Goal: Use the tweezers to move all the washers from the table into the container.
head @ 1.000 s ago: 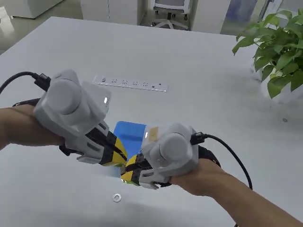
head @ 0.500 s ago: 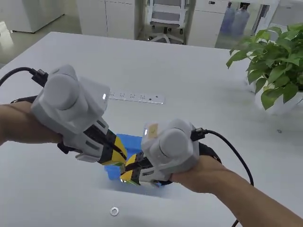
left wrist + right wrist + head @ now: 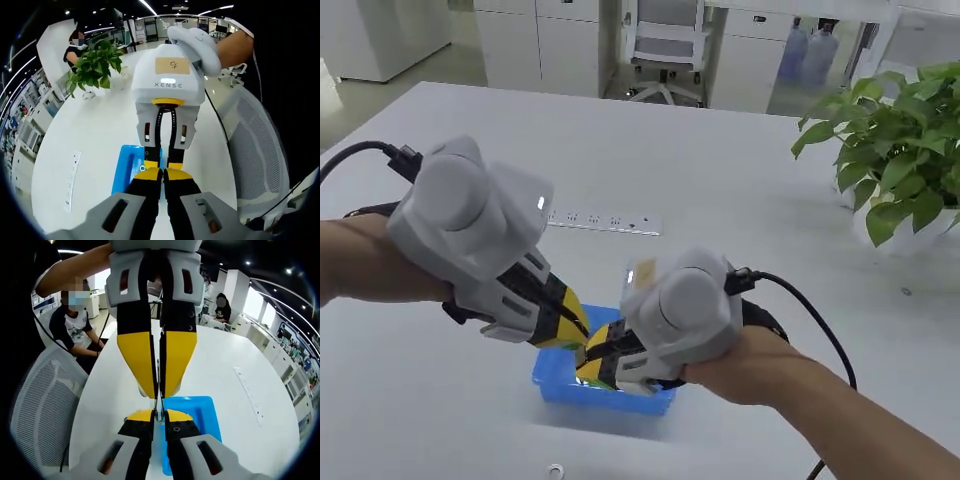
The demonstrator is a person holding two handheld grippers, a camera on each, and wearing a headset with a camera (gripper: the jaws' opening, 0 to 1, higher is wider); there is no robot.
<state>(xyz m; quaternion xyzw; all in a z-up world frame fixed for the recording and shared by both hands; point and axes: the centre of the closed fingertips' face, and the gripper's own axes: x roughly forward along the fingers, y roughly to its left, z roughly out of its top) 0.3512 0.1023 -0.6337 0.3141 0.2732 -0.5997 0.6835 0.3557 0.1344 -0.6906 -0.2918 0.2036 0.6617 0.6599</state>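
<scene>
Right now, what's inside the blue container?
The blue container floor that shows looks bare. The left gripper and right gripper, both pinching the tweezers, meet above it and hide the rest.

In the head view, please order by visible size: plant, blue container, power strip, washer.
Plant; then blue container and power strip, unsure, as the container is partly hidden; washer smallest.

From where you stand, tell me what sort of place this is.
Likely an open-plan office or lab: a wide white table with a power strip, a swivel office chair beyond it, a potted plant.
</scene>
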